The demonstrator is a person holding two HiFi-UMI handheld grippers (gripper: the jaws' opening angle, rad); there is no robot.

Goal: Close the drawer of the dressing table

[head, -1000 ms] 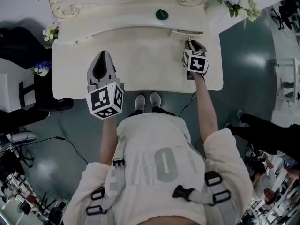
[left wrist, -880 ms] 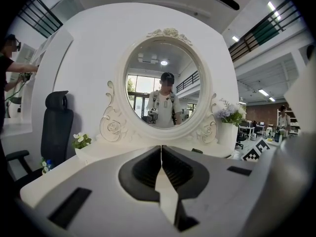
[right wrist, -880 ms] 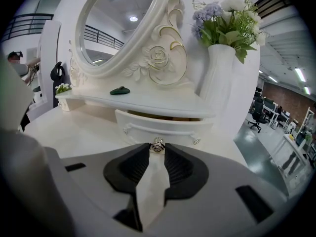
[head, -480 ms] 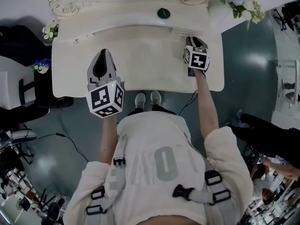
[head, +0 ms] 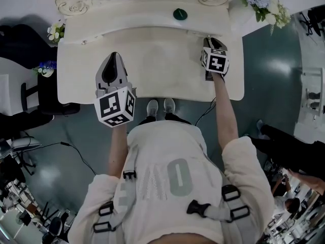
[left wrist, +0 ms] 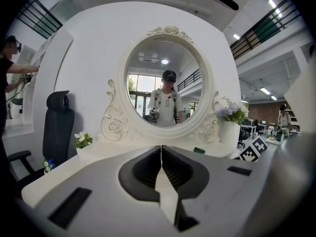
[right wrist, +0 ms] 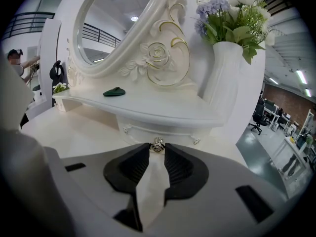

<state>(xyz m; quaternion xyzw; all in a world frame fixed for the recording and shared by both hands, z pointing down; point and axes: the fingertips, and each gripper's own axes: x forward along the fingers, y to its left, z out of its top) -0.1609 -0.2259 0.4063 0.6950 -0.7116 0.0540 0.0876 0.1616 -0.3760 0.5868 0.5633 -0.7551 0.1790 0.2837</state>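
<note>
1. Right gripper view showed the right hand-held gripper (right wrist: 157, 148) narrowed onto the drawer's small metal knob (right wrist: 157, 143) at frame centre.
2. The drawer (right wrist: 170, 132) sat beneath the upper shelf (right wrist: 148, 107), at the head view's upper right.
3. The left hand-held gripper (left wrist: 161, 149) hovered above the tabletop (head: 152, 70) at centre left, jaws together, empty.

Across the front of the person's pale sweatshirt (head: 152, 151) run big grey block letters, upside down as seen from above. Only a rounded "O" reads surely; the rest are creased. Each white cube, one left (head: 116, 107) and one right (head: 217, 62), bears black-and-white square code patterns, without letters or digits.
</note>
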